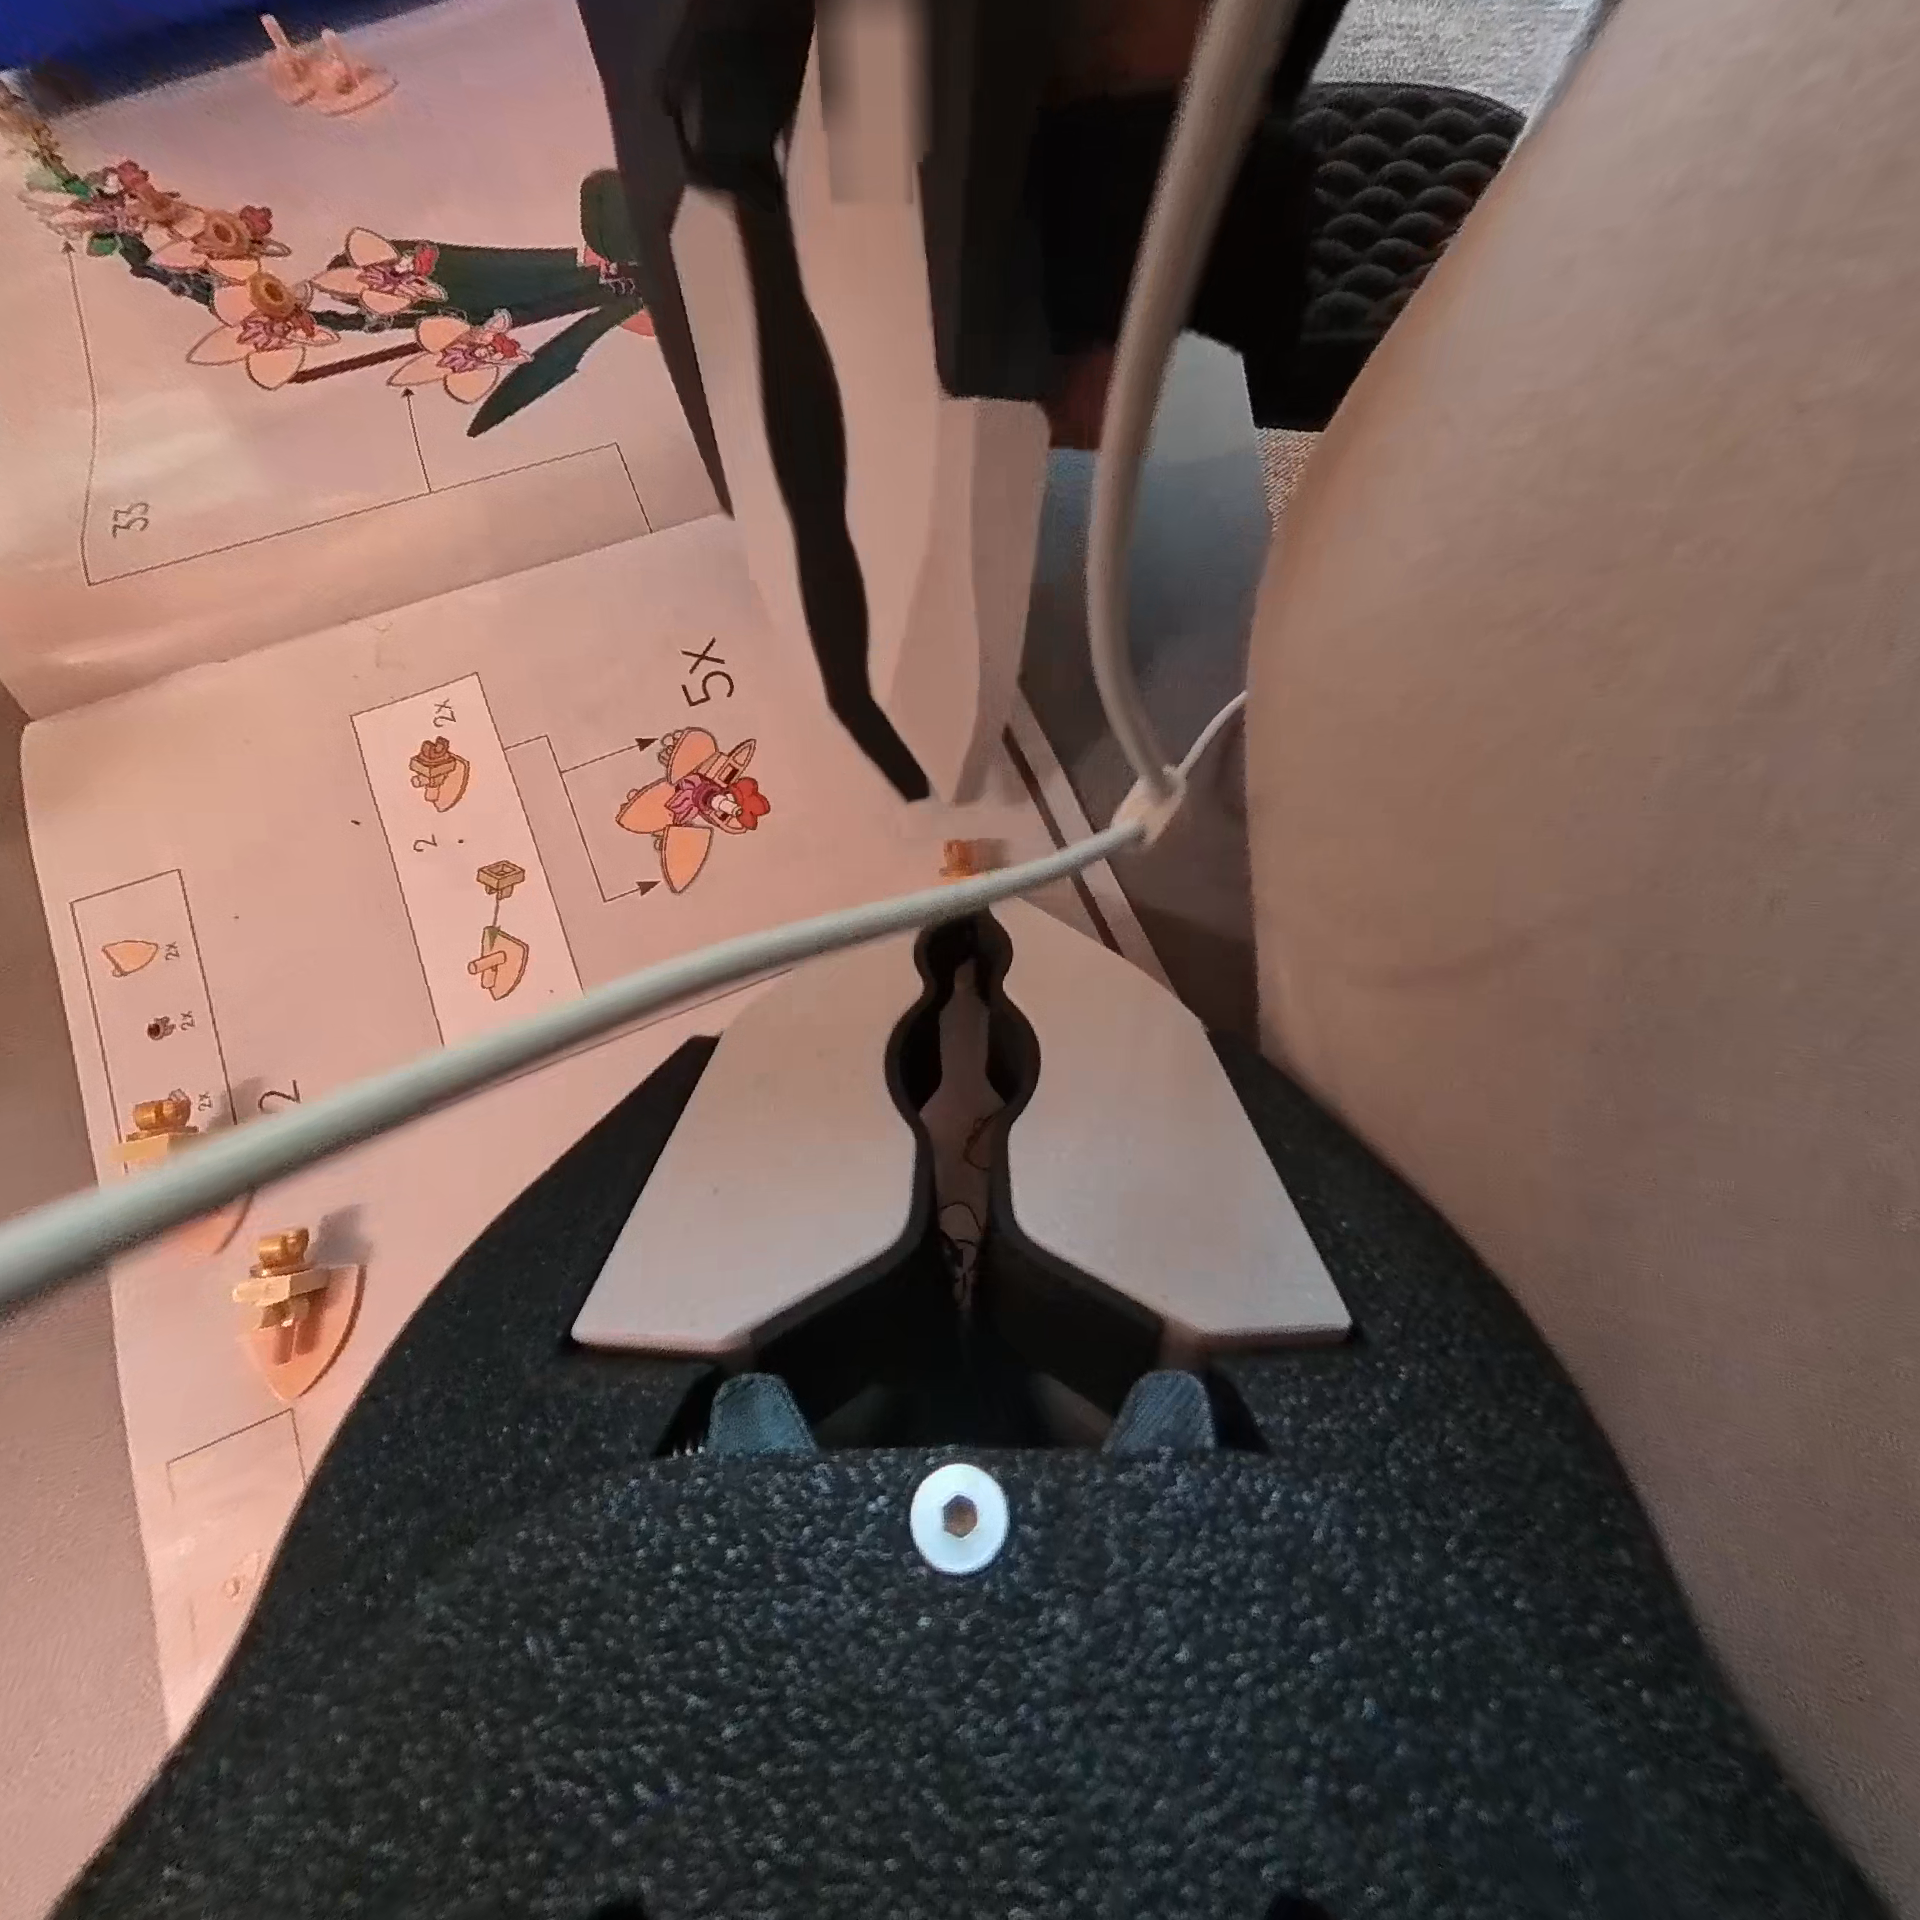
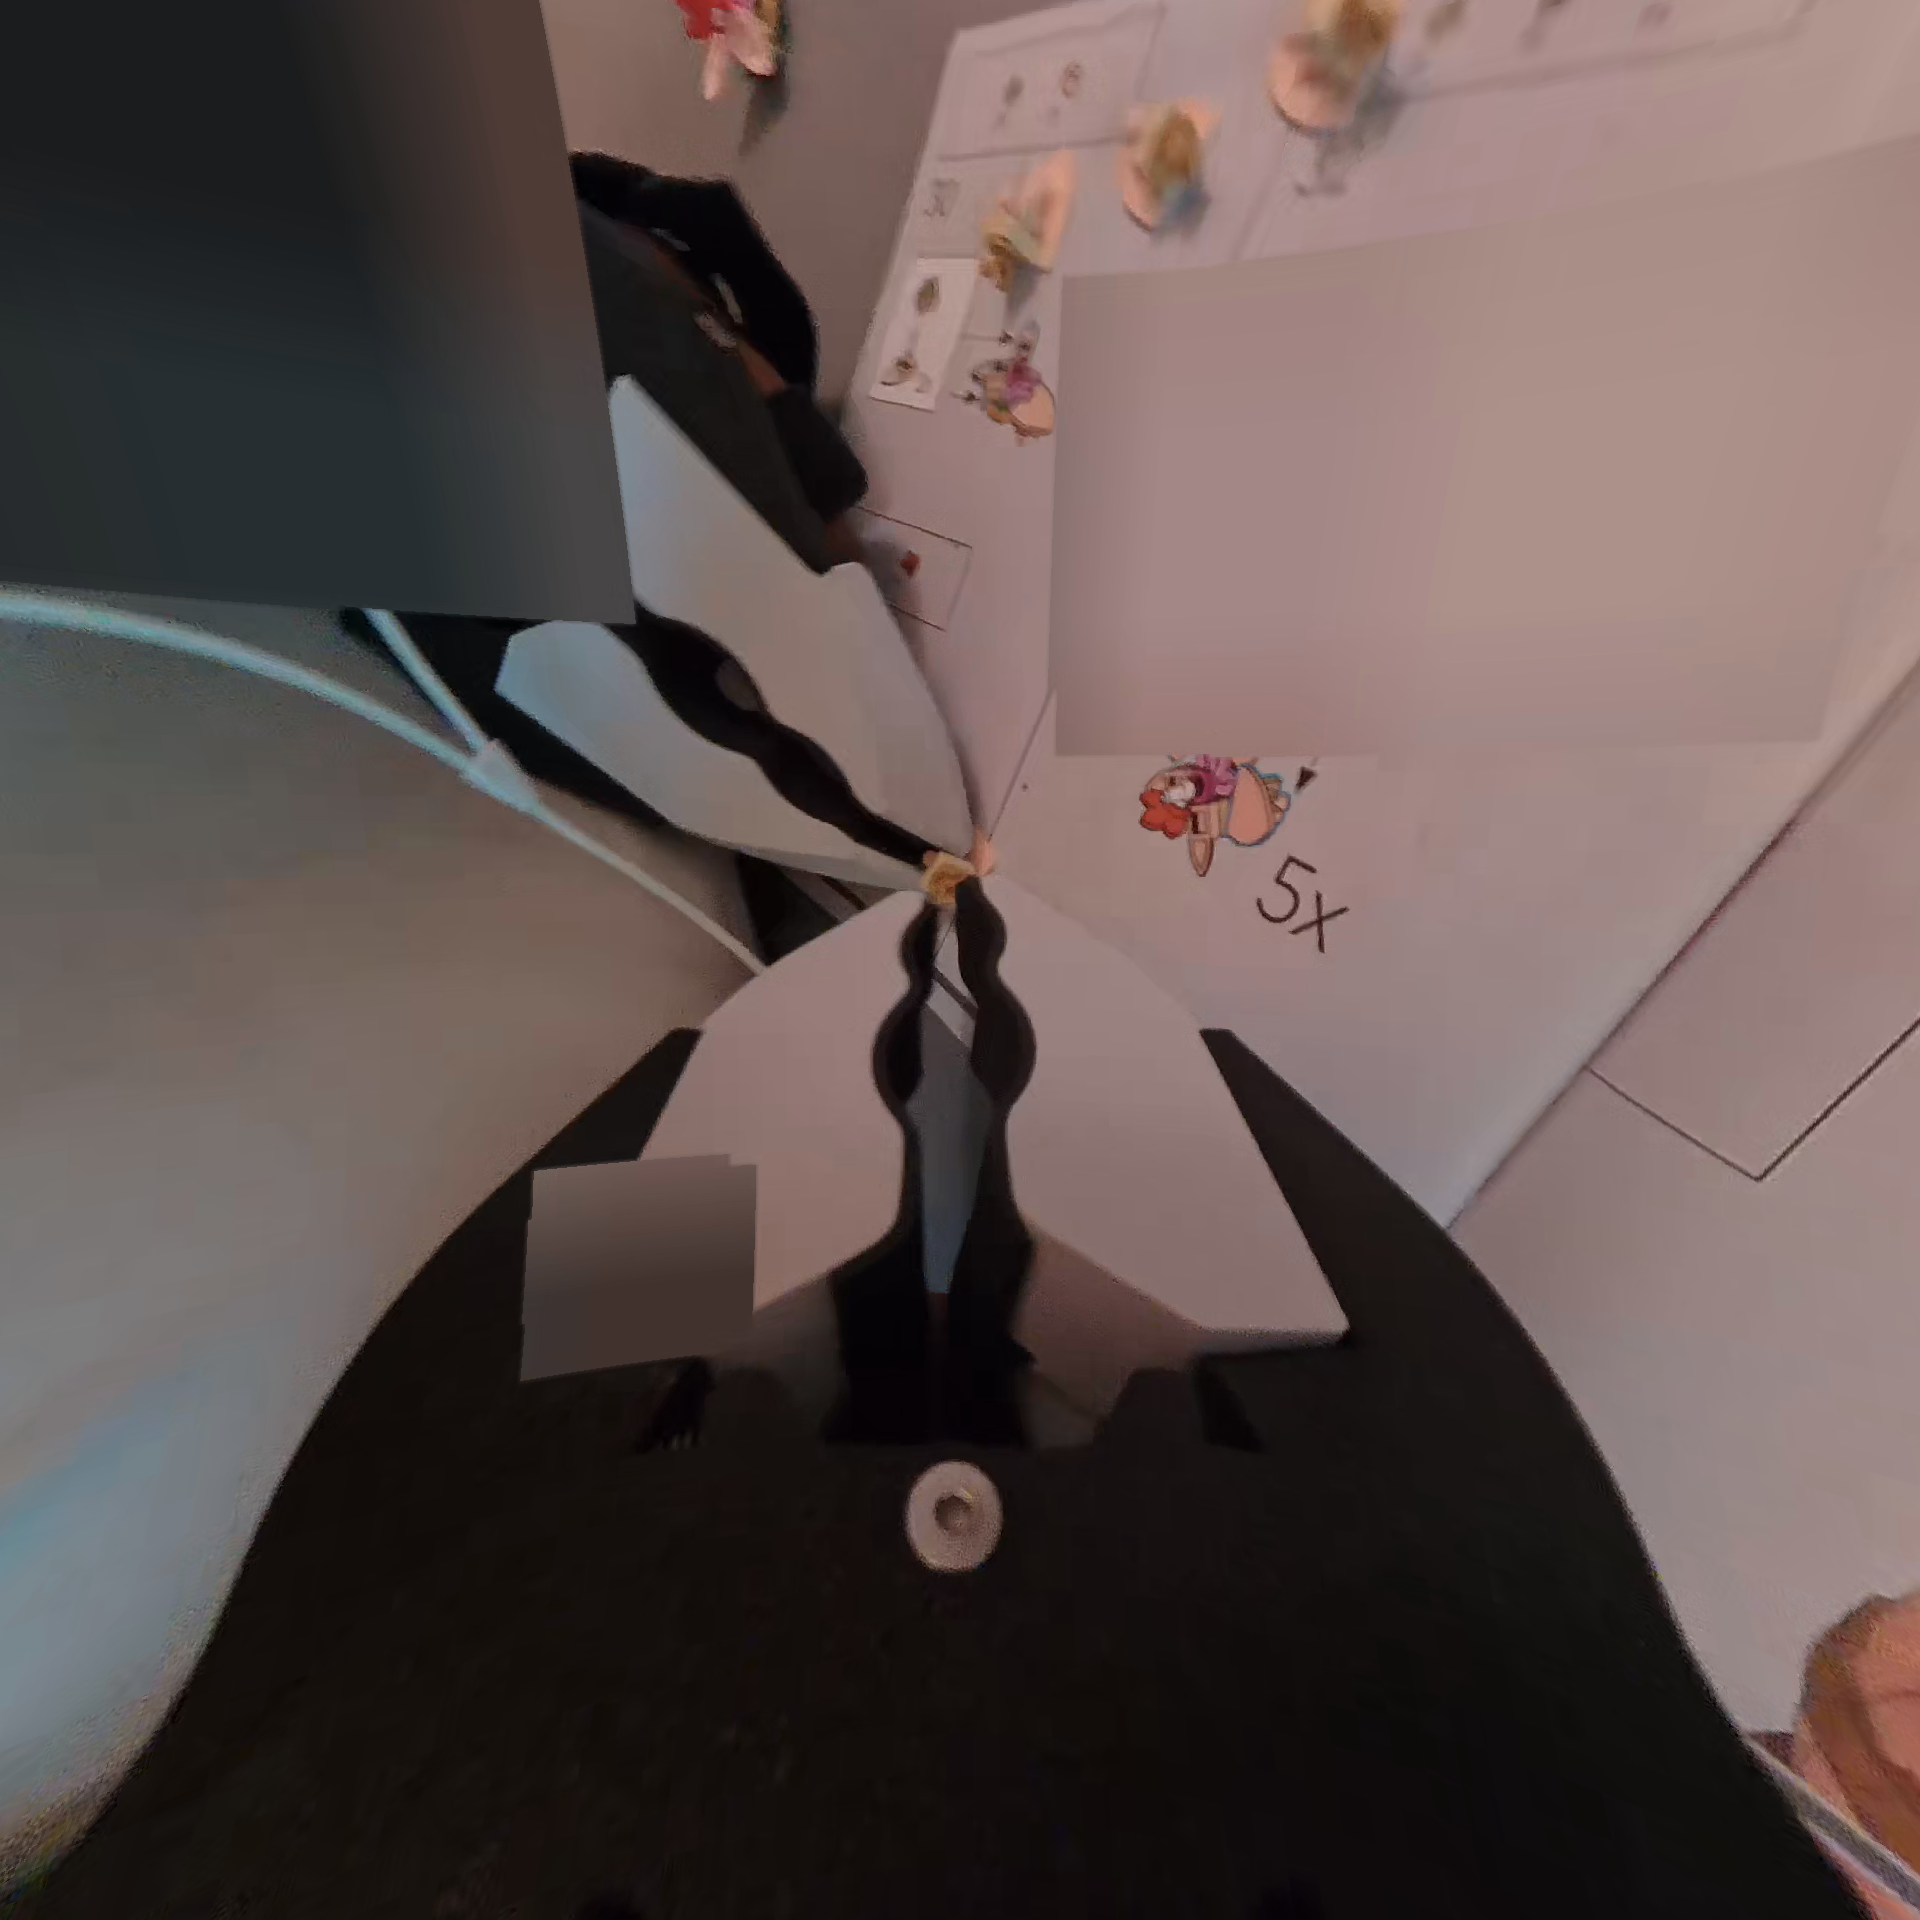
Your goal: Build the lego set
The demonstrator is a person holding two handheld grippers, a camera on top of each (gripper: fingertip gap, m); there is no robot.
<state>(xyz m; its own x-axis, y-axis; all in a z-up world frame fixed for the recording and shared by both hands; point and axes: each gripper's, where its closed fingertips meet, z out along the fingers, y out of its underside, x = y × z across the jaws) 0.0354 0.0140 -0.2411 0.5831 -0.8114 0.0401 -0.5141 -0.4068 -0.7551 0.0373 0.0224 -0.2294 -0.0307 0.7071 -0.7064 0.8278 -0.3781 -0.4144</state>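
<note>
A small tan-gold lego piece with a pale peach part sits pinched between the two grippers, which meet tip to tip above the open instruction booklet. My left gripper is shut, its tips at the piece, partly behind a grey cable. My right gripper reaches in from the top, shut, tips at the same piece. In the right wrist view my right gripper is shut on the tan piece. There the left gripper comes in from the upper left.
Two peach petal assemblies with gold parts lie on the booklet's left page. Several more lie at the booklet's far end, and a pink-red flower beyond. A person's arm fills the right side. The tips of both grippers are at nearly the same place.
</note>
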